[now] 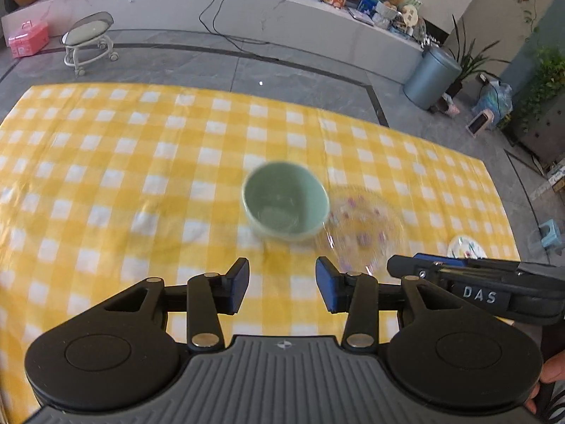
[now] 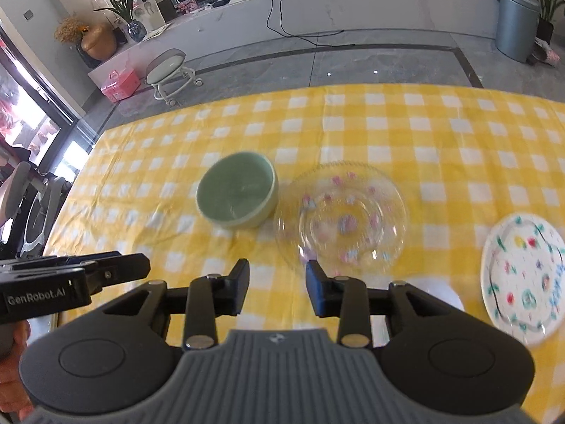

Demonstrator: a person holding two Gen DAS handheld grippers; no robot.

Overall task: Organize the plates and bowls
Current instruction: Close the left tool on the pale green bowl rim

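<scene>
- Left gripper (image 1: 281, 284): black linkage arms ending in blue rubber-faced pads, jaws partly apart with only tablecloth between them; nothing is gripped. It stands at 6 o'clock of the bowl, probably to keep a clear line to it.
- Right gripper (image 2: 277, 284): same build, jaws partly apart and empty, poised at 6 o'clock of the glass plate, which probably makes that plate its concern.
- Table (image 1: 106, 162): covered by a smooth yellow-and-white checked cloth, slightly creased.
- Green bowl (image 1: 285, 200): glazed, deep, round-walled, upright and empty; it rests on the cloth with the glass plate at its 3 o'clock, rims just beside each other; contact cannot be judged.
- Glass plate (image 2: 342, 217): clear, shallow, beaded rim, small pink motifs.
- White plate (image 2: 522, 275): flat, painted with coloured figures, well apart at 3 o'clock; not yet stacked.
</scene>
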